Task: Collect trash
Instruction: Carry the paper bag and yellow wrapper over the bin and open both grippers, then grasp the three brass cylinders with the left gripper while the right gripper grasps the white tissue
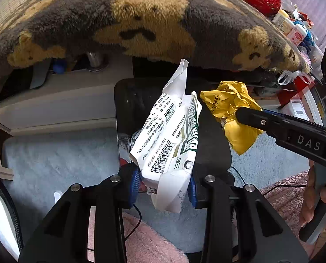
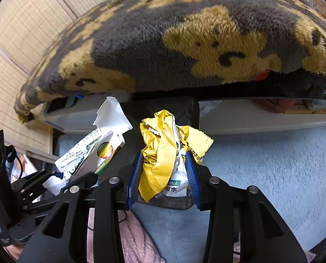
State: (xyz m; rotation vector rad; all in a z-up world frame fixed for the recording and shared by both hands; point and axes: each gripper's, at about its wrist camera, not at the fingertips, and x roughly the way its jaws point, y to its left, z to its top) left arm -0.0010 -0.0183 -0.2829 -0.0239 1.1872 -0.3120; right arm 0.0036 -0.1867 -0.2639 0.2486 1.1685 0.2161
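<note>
My left gripper (image 1: pixel 164 186) is shut on a crushed white carton (image 1: pixel 169 140) with a barcode and green print; its blue pads press the carton's lower end. The carton hangs over a black bin (image 1: pixel 128 100) that stands on the floor. My right gripper (image 2: pixel 164 179) is shut on a crumpled yellow wrapper (image 2: pixel 163 149) with a white printed piece inside it, over the same black bin (image 2: pixel 185 109). In the left wrist view the right gripper (image 1: pixel 239 115) comes in from the right with the yellow wrapper (image 1: pixel 231 109). In the right wrist view the white carton (image 2: pixel 93 149) shows at the left.
A grey and tan bear-patterned fleece blanket (image 1: pixel 141 22) overhangs a low ledge behind the bin. Pale blue carpet (image 2: pixel 272 164) covers the floor, with a pink rug (image 1: pixel 145 241) and black cables near me. Cluttered bottles and bags (image 1: pixel 294 28) sit at the far right. A hand (image 1: pixel 316 201) holds the right tool.
</note>
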